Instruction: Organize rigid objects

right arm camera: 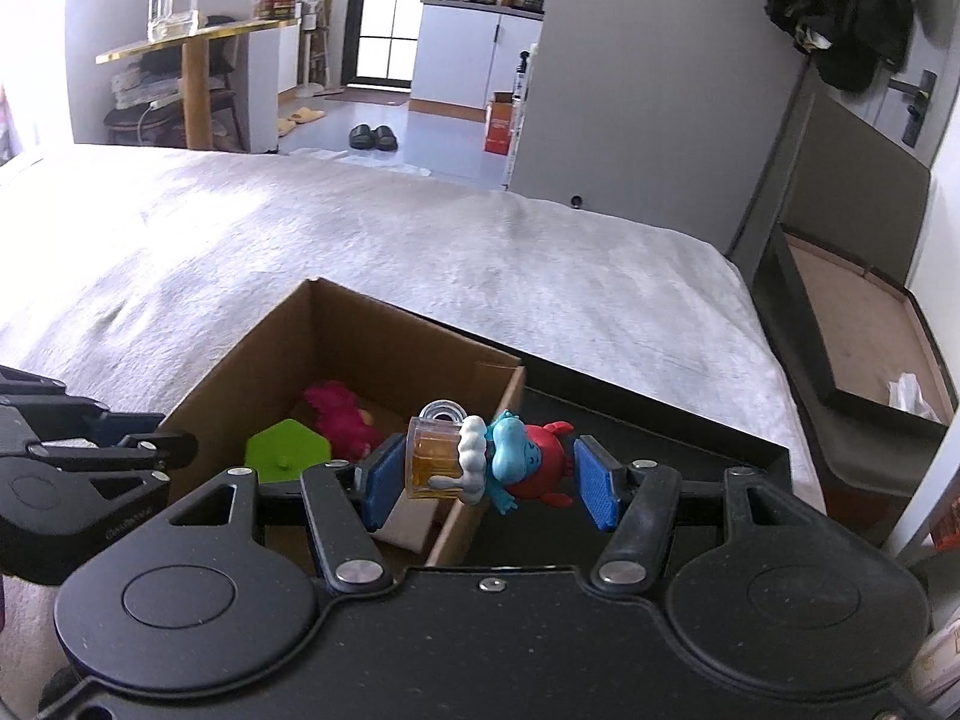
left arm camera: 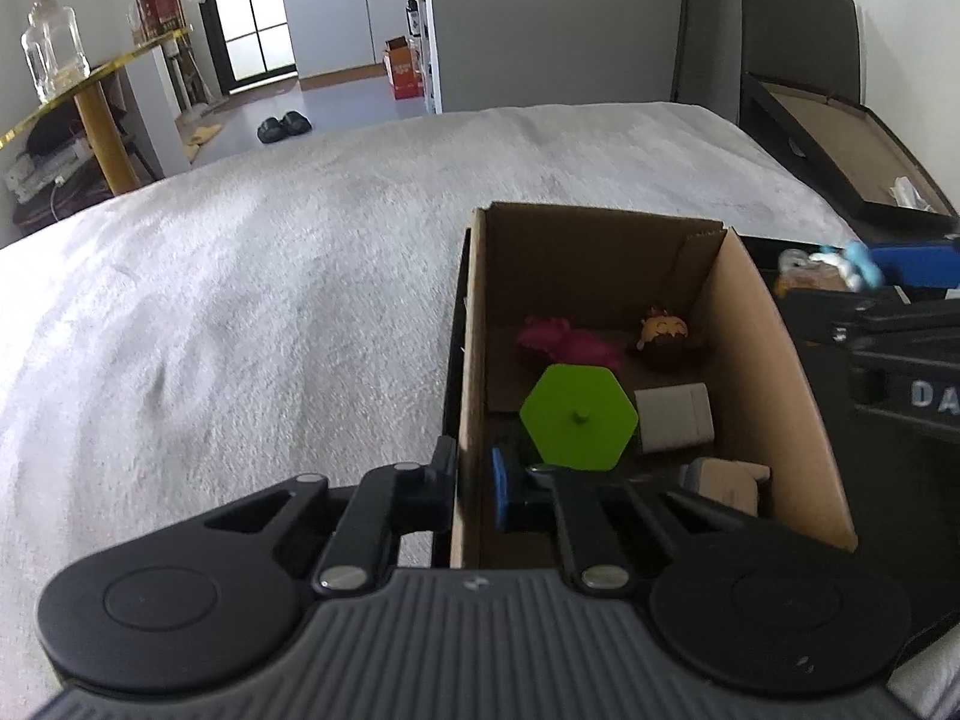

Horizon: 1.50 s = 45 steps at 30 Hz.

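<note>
Here the left gripper (left arm camera: 474, 483) pinches the cardboard box (left arm camera: 774, 372) wall, one of its fingers (left arm camera: 501, 489) half hidden; the right gripper's (right arm camera: 489, 480) fingers hold a blue figurine (right arm camera: 510, 459), partly blurred.

Left gripper (left arm camera: 474, 489): pitched down, jaws nearly together, clamped on the side wall of the cardboard box (left arm camera: 774, 360); 1 finger outside the wall, 1 inside. Right gripper (right arm camera: 489, 477): pitched down, jaws partway apart with the blue figurine holding a beer mug (right arm camera: 480, 459) between the 2 blue pads (right arm camera: 594, 483). Left pad touches the mug; right pad looks just short of the toy, hard to confirm.
</note>
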### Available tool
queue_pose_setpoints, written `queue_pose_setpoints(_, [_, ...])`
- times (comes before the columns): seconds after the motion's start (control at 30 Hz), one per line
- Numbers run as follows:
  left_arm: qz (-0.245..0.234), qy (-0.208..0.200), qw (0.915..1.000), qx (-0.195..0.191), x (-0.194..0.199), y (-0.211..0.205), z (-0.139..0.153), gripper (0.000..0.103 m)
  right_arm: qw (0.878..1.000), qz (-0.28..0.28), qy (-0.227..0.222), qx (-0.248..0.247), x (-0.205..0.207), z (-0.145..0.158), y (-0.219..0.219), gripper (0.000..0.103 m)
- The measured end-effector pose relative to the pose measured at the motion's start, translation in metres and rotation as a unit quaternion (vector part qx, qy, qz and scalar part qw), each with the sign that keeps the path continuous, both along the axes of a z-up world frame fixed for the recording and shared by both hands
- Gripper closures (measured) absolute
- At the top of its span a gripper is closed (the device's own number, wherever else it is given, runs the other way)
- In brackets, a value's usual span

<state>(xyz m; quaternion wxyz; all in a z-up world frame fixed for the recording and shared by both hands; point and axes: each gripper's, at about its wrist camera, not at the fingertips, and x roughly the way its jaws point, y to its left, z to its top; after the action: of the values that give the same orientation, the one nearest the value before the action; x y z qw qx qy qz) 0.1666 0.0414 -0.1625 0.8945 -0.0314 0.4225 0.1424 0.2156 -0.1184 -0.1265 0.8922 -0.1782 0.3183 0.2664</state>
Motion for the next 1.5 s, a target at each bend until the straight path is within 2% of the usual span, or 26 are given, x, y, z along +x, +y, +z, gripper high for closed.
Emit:
queue_pose_setpoints(0.27, [-0.006, -0.004, 1.0000, -0.004, -0.003, 0.005, -0.002, 0.094, 1.000, 0.020, -0.001, -0.019, -0.003, -0.009, 0.021, 0.044])
queue_pose_setpoints(0.5, [-0.009, -0.008, 0.9999, -0.012, -0.004, 0.007, -0.002, 0.094, 0.998, 0.032, -0.025, -0.042, -0.012, -0.015, 0.032, 0.041])
queue_pose_setpoints(1.0, [-0.010, -0.004, 0.9999, -0.012, -0.004, 0.002, 0.011, 0.093, 0.999, -0.008, -0.015, -0.037, -0.028, -0.007, 0.000, 0.029])
queue_pose_setpoints(1.1, [-0.025, 0.003, 0.9997, 0.001, -0.002, -0.003, 0.018, 0.089, 0.999, -0.021, -0.002, -0.030, -0.029, -0.003, -0.010, 0.021])
queue_pose_setpoints(1.17, [-0.030, 0.006, 0.9995, -0.005, -0.002, -0.003, 0.025, 0.083, 0.999, -0.030, 0.011, -0.021, -0.028, 0.002, -0.016, 0.019])
queue_pose_setpoints(1.23, [-0.032, 0.005, 0.9994, -0.010, -0.003, -0.003, 0.033, 0.063, 0.999, -0.038, 0.026, -0.011, -0.027, 0.006, -0.022, 0.019])
queue_pose_setpoints(1.33, [-0.030, -0.003, 0.9995, -0.003, -0.008, -0.003, 0.045, 0.049, 0.998, -0.054, 0.044, 0.010, -0.025, 0.013, -0.031, 0.019])
queue_pose_setpoints(1.5, [-0.024, -0.008, 0.9997, 0.005, -0.017, -0.002, 0.062, 0.033, 0.995, -0.068, 0.058, 0.042, -0.026, 0.028, -0.043, 0.017])
